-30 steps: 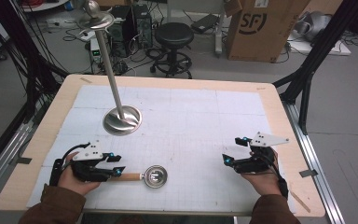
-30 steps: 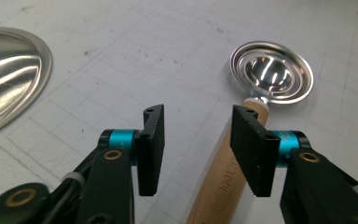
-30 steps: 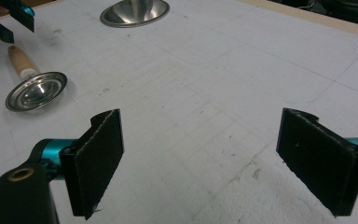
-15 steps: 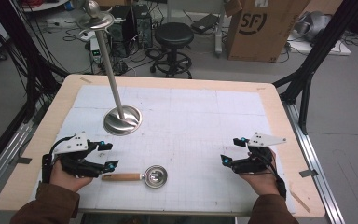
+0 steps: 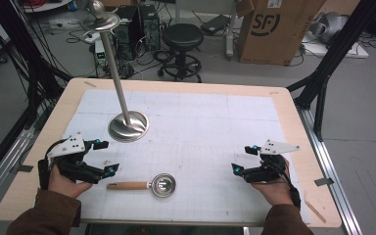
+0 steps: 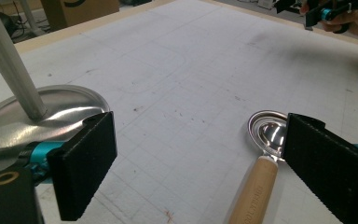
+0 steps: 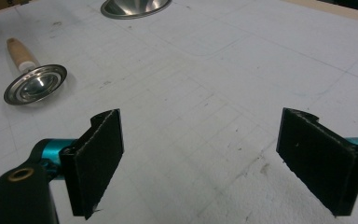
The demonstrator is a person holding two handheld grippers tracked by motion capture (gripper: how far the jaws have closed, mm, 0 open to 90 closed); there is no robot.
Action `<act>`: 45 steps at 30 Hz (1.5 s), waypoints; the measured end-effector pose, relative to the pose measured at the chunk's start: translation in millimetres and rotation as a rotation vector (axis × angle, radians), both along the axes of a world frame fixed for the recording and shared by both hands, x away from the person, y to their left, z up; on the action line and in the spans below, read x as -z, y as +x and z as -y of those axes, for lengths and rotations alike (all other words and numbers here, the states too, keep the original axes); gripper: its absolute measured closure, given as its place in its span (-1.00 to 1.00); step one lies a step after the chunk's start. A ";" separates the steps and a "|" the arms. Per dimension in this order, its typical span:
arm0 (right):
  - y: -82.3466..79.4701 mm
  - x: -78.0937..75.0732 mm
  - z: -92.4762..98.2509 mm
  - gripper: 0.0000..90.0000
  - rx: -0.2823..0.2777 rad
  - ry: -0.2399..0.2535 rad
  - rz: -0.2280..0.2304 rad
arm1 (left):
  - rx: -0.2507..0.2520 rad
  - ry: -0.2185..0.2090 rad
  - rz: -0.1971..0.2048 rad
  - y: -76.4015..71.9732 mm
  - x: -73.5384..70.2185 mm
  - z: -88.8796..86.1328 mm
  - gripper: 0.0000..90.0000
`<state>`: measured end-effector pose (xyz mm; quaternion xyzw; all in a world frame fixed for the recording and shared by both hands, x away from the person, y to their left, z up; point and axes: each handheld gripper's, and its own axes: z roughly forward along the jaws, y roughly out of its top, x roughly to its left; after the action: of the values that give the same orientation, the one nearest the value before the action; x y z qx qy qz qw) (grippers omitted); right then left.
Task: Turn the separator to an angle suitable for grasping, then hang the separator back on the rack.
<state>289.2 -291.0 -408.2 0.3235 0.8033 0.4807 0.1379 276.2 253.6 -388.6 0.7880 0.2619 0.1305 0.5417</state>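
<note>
Since the earlier frame, your left claw (image 5: 105, 156) has released the wooden handle and drawn back left of it; its jaws have just been opening and now stand wide with nothing between them. The scoop (image 5: 144, 185) lies flat near the front edge of the worktop (image 5: 186, 85), just right of that claw, its metal bowl pointing right. Your right claw (image 5: 242, 159) hovers well apart at the right, jaws wide and empty. Farther back, the metal stand (image 5: 128, 125) sits upright on its round base.
</note>
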 end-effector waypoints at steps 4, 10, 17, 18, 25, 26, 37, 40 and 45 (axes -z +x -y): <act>0.2 0.1 0.2 -0.70 -0.001 -0.001 0.006 | 0.008 0.000 0.008 -1.0 -0.3 0.3 -0.77; -0.9 -1.0 -0.7 -0.70 -0.003 -0.003 0.009 | 0.024 0.006 0.019 -3.0 -2.0 2.2 -0.78; -0.9 -2.2 -0.3 -0.70 0.000 -0.003 0.012 | 0.041 0.019 0.010 -2.5 -0.7 5.0 -0.77; -1.4 -2.1 -0.5 -0.70 0.001 -0.003 0.008 | 0.043 0.019 0.011 -3.0 -0.7 6.1 -0.77; 0.5 -1.4 -1.7 -0.70 -0.009 -0.004 0.009 | 0.084 0.079 0.009 -5.5 -1.6 20.3 -0.77; 0.8 -1.1 -1.7 -0.70 -0.013 -0.008 0.013 | 0.092 0.086 0.012 -5.6 -1.6 22.5 -0.77; -1.5 -2.4 -1.4 -0.70 -0.009 -0.006 0.012 | 0.185 0.244 -0.018 -4.2 8.0 56.1 -0.77; -1.4 -2.2 -1.5 -0.70 -0.010 -0.007 0.010 | 0.203 0.295 -0.028 -3.0 11.5 65.5 -0.76; -1.2 -1.9 -1.7 -0.70 -0.010 -0.006 0.006 | 0.236 0.354 -0.050 -1.9 19.4 76.3 -0.69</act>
<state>288.0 -289.4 -406.3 0.3175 0.8060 0.4798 0.1390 274.3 177.4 -408.0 0.8991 0.1541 0.0909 0.3996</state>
